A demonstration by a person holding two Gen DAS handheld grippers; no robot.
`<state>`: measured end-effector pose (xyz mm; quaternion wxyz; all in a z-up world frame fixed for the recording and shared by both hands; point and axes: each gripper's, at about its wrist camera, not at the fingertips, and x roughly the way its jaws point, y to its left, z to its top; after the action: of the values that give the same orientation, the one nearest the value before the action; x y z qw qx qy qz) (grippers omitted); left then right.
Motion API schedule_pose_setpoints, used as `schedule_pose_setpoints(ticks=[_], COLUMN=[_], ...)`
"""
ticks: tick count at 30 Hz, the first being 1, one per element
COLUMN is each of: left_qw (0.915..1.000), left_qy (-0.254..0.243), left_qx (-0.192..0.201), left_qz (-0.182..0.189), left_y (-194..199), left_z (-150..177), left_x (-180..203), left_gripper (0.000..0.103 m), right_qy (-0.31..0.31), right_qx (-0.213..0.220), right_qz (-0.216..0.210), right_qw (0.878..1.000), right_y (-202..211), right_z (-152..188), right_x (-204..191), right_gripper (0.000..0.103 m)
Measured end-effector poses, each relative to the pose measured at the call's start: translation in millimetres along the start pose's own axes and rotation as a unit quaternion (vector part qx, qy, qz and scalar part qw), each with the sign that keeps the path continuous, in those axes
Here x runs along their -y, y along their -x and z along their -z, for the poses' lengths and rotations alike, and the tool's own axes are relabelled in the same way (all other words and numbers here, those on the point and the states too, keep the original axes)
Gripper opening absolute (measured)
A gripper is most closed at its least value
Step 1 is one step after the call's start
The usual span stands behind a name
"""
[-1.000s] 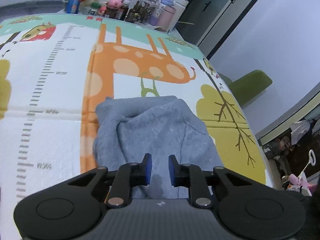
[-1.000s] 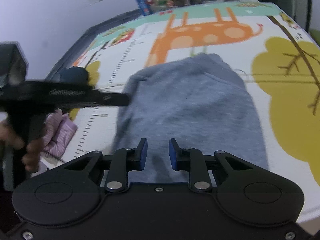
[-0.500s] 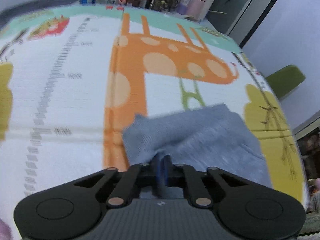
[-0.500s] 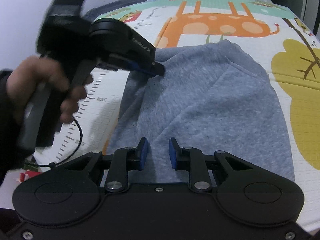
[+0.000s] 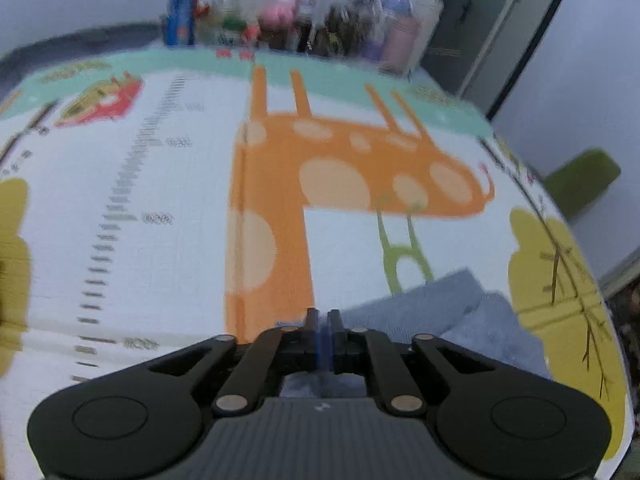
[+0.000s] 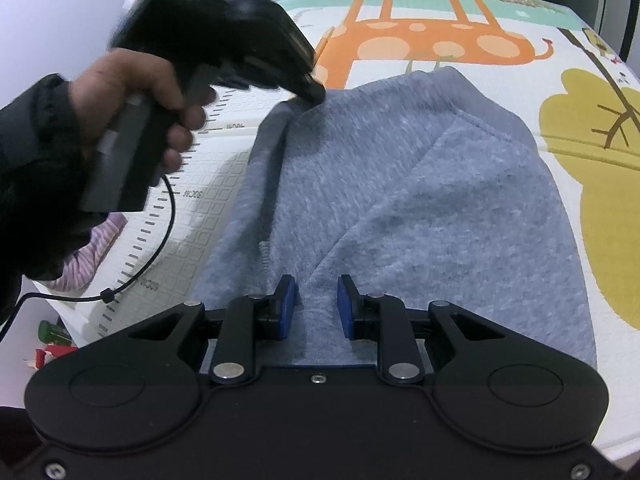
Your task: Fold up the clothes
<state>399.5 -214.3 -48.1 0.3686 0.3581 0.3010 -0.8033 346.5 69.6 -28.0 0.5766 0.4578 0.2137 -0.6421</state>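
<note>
Two grippers work a grey sweatshirt (image 6: 420, 200) lying on the play mat (image 5: 180, 240) by its near edge. The left gripper (image 5: 322, 320) has just been opening a little, yet its jaws look almost together, pinching the sweatshirt's far left corner. The right gripper (image 6: 317, 300) sits over the near hem, jaws slightly apart with cloth between them; I cannot tell whether they grip.

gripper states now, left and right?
Left gripper: pinching sweater edge, jaws just eased open slightly.
Right gripper: open, holding nothing.
</note>
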Motion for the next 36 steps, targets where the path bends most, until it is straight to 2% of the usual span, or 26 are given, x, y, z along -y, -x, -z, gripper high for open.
schedule_pose_setpoints(ticks=[1,3,5,7,9,11,13,17,19,21,25,28,30,32,34,35,36], left_qw=[0.9999,0.9997,0.9992,0.9980,0.9976,0.9968,0.9955,0.9934,0.9904,0.9850,0.9632,0.9516,0.9399,0.9373,0.9398,0.9383,0.9404], left_qy=[0.005,0.014,0.026,0.035,0.025,0.020,0.039,0.080,0.104,0.131,0.192,0.240,0.281,0.300,0.305,0.312,0.309], left_qx=[0.004,-0.003,-0.031,-0.051,-0.064,-0.078,-0.086,-0.071,-0.059,-0.046,-0.017,-0.023,-0.031,-0.036,-0.039,-0.038,-0.036], left_qz=[-0.012,-0.018,-0.002,0.013,0.005,-0.007,0.000,0.039,0.069,0.103,0.187,0.191,0.192,0.174,0.148,0.144,0.138], left_y=[5,8,3,-4,-11,-21,-28,-23,-15,-8,2,-13,-28,-39,-45,-46,-46], left_z=[0,0,1,3,5,7,8,6,6,6,10,16,24,32,37,39,39], left_x=[-2,-7,-12,-12,-7,-4,-6,-15,-21,-28,-44,-61,-76,-85,-87,-88,-86], left_gripper=[0.024,0.043,0.047,0.048,0.051,0.051,0.047,0.029,0.026,0.024,0.024,0.023,0.023,0.024,0.026,0.026,0.027], right_qy=[0.000,-0.001,-0.003,-0.004,-0.003,-0.003,-0.003,-0.003,-0.003,-0.003,-0.006,-0.006,-0.002,-0.003,-0.003,-0.003,-0.003], right_qx=[-0.001,-0.002,-0.003,-0.003,-0.004,-0.004,-0.004,-0.002,-0.001,-0.001,-0.002,-0.003,-0.004,-0.005,-0.005,-0.005,-0.005], right_qz=[-0.001,-0.001,-0.002,-0.003,-0.003,-0.004,-0.005,-0.008,-0.009,-0.009,-0.011,-0.012,-0.011,-0.012,-0.014,-0.014,-0.015], right_qw=[1.000,1.000,1.000,1.000,1.000,1.000,1.000,1.000,1.000,1.000,1.000,1.000,1.000,1.000,1.000,1.000,1.000], right_y=[0,-1,-2,-2,-2,-2,-2,-1,-2,-2,-2,-2,-2,-2,-2,-1,-1], right_z=[0,0,0,-1,0,-1,-1,1,1,2,2,2,2,2,2,2,2], right_x=[0,0,1,1,1,1,1,2,2,2,2,2,1,1,2,2,3], right_gripper=[0.022,0.022,0.022,0.022,0.022,0.022,0.022,0.022,0.022,0.022,0.022,0.022,0.022,0.022,0.022,0.022,0.022])
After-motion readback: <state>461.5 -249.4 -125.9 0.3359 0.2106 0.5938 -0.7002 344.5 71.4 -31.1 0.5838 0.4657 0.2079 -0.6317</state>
